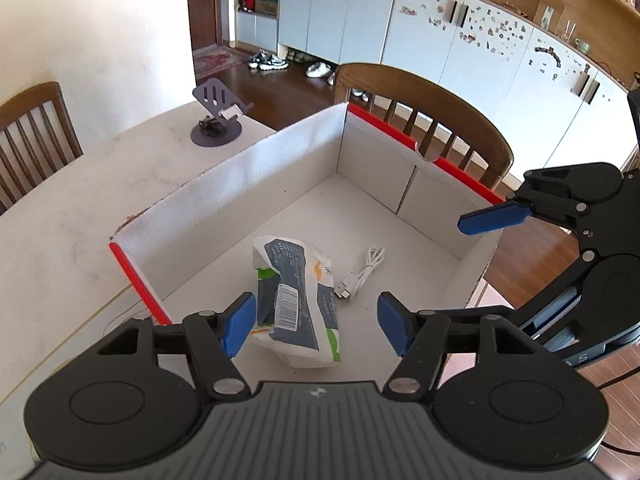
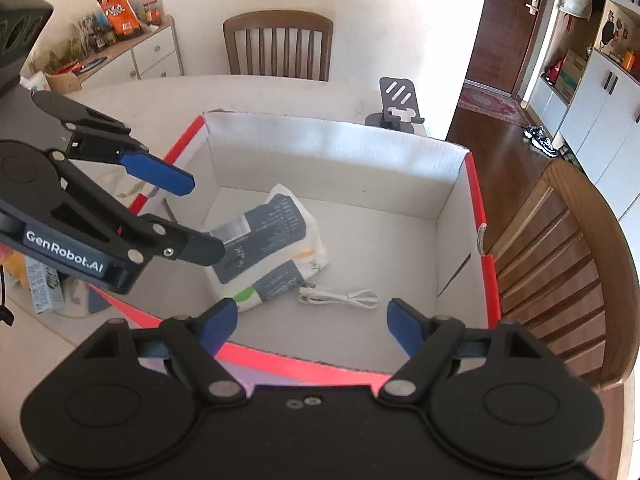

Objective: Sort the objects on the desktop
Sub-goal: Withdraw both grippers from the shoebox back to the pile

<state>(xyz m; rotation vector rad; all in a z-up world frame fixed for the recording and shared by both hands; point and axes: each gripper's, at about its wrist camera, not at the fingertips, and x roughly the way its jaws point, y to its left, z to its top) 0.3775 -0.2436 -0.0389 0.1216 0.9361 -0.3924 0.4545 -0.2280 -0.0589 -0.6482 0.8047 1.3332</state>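
Observation:
An open white cardboard box with red edges (image 1: 280,168) (image 2: 332,148) stands on the pale table. On its floor lie a tissue pack in a white, grey and green wrapper (image 1: 296,300) (image 2: 272,248) and a coiled white USB cable (image 1: 362,272) (image 2: 340,298). My left gripper (image 1: 314,322) (image 2: 196,220) is open above the pack, its blue pads on either side of it, not touching. My right gripper (image 2: 310,326) (image 1: 492,220) is open and empty over the box's near edge, above the cable.
A grey phone stand (image 1: 218,116) (image 2: 394,106) stands on the table beyond the box. Wooden chairs (image 1: 432,120) (image 2: 280,44) ring the table. A small carton and other items (image 2: 42,286) lie on the table left of the box.

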